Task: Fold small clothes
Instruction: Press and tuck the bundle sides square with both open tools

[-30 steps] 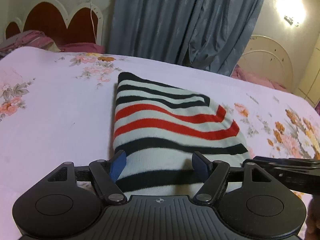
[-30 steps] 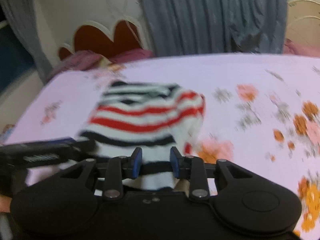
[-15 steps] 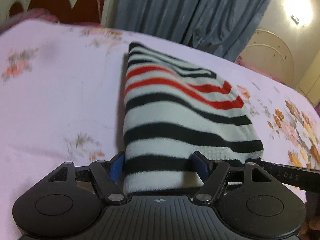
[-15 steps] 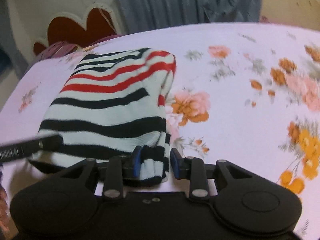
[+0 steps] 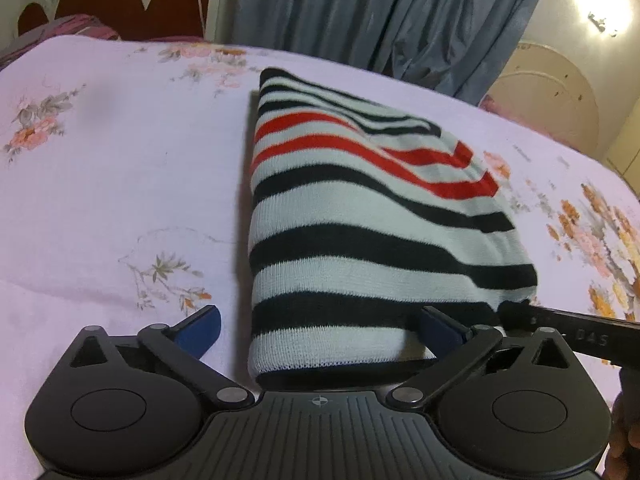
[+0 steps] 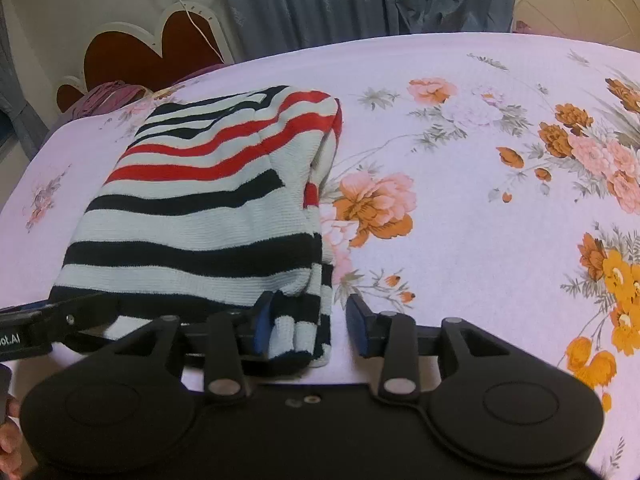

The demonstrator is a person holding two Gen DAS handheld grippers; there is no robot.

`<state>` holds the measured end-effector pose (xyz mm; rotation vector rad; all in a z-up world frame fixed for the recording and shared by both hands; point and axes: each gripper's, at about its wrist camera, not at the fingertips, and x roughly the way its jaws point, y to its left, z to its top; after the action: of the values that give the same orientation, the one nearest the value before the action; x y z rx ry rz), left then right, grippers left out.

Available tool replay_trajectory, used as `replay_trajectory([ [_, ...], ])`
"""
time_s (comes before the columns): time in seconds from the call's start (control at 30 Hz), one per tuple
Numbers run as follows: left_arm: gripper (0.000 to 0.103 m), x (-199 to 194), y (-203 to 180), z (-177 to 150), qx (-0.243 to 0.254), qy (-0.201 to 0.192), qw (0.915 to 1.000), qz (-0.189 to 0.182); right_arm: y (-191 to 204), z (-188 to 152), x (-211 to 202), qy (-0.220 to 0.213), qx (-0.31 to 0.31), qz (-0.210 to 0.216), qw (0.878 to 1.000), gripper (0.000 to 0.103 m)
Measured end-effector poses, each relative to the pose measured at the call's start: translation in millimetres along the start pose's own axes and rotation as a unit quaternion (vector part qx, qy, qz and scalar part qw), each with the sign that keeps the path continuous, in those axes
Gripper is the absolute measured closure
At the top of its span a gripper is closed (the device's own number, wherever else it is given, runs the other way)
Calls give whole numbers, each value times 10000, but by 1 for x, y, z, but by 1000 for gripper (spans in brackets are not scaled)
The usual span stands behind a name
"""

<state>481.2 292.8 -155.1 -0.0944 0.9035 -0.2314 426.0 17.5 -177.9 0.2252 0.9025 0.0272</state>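
A folded knit garment [image 5: 360, 220], white with black and red stripes, lies flat on the flowered bedsheet [image 5: 100, 200]. My left gripper [image 5: 320, 330] is at its near edge, jaws opening wide. The left pad [image 5: 200, 328] stands clear on the sheet and the right pad [image 5: 440, 330] rests at the cloth. In the right wrist view the same garment [image 6: 200, 220] lies at the left. My right gripper [image 6: 312, 326] straddles its near right corner, jaws opening, and the right pad [image 6: 358, 328] is off the cloth.
The bedsheet [image 6: 480, 200] stretches wide to the right of the garment. A red and white headboard [image 5: 120, 4] and grey curtains [image 5: 380, 12] stand behind the bed. A purple pillow [image 6: 108, 98] lies at the far left corner. Fingers of a hand [image 5: 624, 440] show at the edge.
The near edge of the garment came down onto the bed. Both grippers' jaws have spread and let go of the cloth, the left one far wider.
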Motion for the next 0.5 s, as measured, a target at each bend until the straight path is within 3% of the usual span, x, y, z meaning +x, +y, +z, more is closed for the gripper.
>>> replay_trajectory([
  [0.3,0,4,-9,-3,43,-2,9993,365,0,1,1,14,-83,-65,9999,55],
  [0.5,0,3,-6,-1,-426,141,9982,385,-2,2,2,34,-167,-79,9998,49],
])
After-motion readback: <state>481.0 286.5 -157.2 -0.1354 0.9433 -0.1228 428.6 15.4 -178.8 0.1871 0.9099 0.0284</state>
